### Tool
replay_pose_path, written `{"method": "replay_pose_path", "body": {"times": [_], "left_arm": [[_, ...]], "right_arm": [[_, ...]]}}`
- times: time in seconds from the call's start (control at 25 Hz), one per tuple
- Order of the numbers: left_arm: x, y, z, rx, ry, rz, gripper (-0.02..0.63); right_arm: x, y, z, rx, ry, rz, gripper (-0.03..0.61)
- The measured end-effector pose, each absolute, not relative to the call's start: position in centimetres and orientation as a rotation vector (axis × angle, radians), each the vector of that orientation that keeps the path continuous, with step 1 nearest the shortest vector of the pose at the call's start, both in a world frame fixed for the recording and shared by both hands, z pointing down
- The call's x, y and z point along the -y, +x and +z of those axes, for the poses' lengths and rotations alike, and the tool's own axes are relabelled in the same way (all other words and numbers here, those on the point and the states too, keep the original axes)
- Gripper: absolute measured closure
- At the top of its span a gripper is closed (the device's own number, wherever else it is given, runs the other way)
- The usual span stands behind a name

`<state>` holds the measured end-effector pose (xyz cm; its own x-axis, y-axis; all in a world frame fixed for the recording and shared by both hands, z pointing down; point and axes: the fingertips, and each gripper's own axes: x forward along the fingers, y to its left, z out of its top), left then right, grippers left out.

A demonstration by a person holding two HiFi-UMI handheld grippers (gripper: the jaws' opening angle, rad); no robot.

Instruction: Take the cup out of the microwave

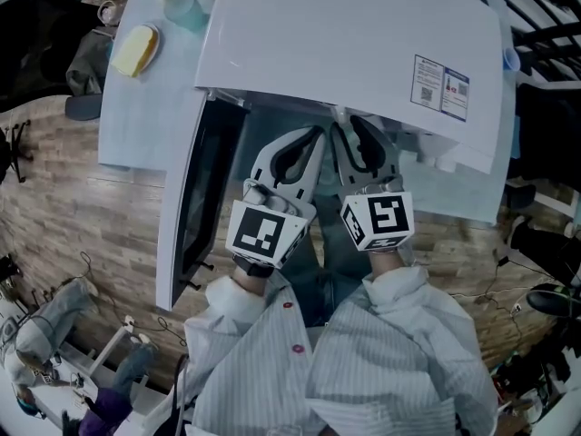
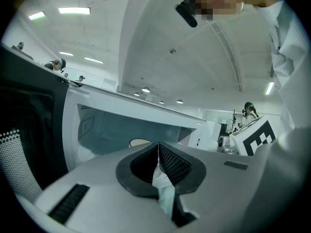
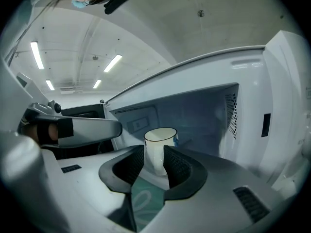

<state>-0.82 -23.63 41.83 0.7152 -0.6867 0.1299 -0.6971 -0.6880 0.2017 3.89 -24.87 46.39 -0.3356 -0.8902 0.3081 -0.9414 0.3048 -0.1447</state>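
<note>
Far left in the head view, a pale blue surface [image 1: 136, 116] is seen w/ a yellow item [image 1: 134, 51] in a dish and a greenish bottle [image 1: 182, 7] at its far edge. The white microwave [image 1: 363, 53] is set on this surface, and its door [image 1: 195, 207] is swung fully open to the left, w/ the dark window turned toward the floor side.

Just right of the door, the L claw [image 1: 313, 139] is held at the mouth of the cavity. In the left gripper view its pads are seen closed together at the tips w/ nothing gripped. Beyond them the cavity and a pale turntable [image 2: 140, 142] are visible.

Beside it, the R claw [image 1: 348, 127] is pointed into the same opening. In the right gripper view its jaws are spread fairly wide. The white cup [image 3: 160, 140] is seen upright inside the microwave, w/ its lower body framed in the gap btwn the two pads and its rim above them. Whether the pads touch it cannot be told. Vent holes [image 3: 232, 115] are seen on the cavity's right wall.

Further right, a sticker [image 1: 442, 86] is fixed to the microwave's top.
</note>
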Motion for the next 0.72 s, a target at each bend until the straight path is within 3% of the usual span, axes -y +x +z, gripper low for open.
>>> {"method": "replay_pose_path", "body": {"times": [0.24,0.72], "left_arm": [[23.6,-1.1,41.5,1.100,2.656,0.060,0.597],[23.2,-1.9,42.4,1.102,2.649,0.095,0.597]], "right_arm": [[25.3,3.9,47.3,2.381,1.723,0.440,0.420],[26.4,3.7,49.5,2.366,1.733,0.441,0.417]]}}
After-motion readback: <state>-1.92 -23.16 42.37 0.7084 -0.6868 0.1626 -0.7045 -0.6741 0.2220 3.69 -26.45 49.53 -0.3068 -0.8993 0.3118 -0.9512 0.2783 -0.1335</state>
